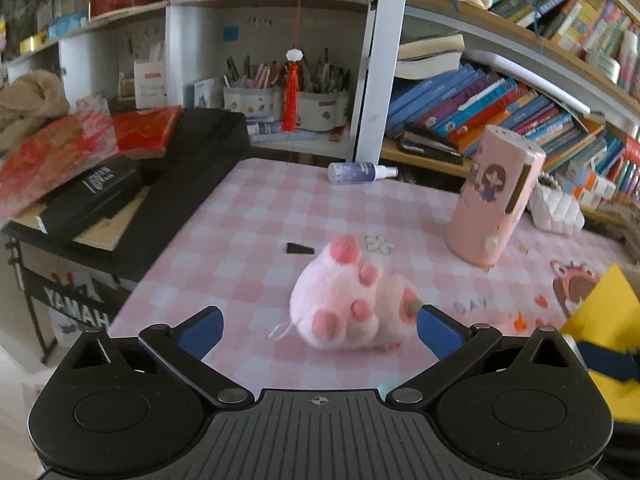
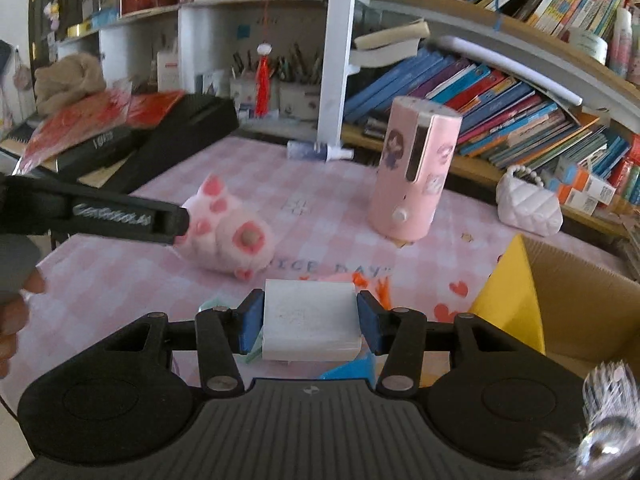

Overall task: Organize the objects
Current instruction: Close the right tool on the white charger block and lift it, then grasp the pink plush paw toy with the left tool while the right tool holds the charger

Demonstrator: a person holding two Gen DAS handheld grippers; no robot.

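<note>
The left tool (image 1: pixel 318 330) is held with its blue pads wide apart, angled downward over the middle of the worktop (image 1: pixel 248 216). Nothing is gripped between the pads; the right-hand pad tip is seen just beside a pink plush paw (image 1: pixel 352 304), though contact cannot be confirmed. In the right wrist view, the left tool's black finger is seen reaching in from the left edge, with fingertips of the holding hand (image 2: pixel 16 308) visible below it. The right tool (image 2: pixel 310 322) is closed on a white block (image 2: pixel 310 318), both pads pressed against its sides, near the front right part of the worktop.
</note>
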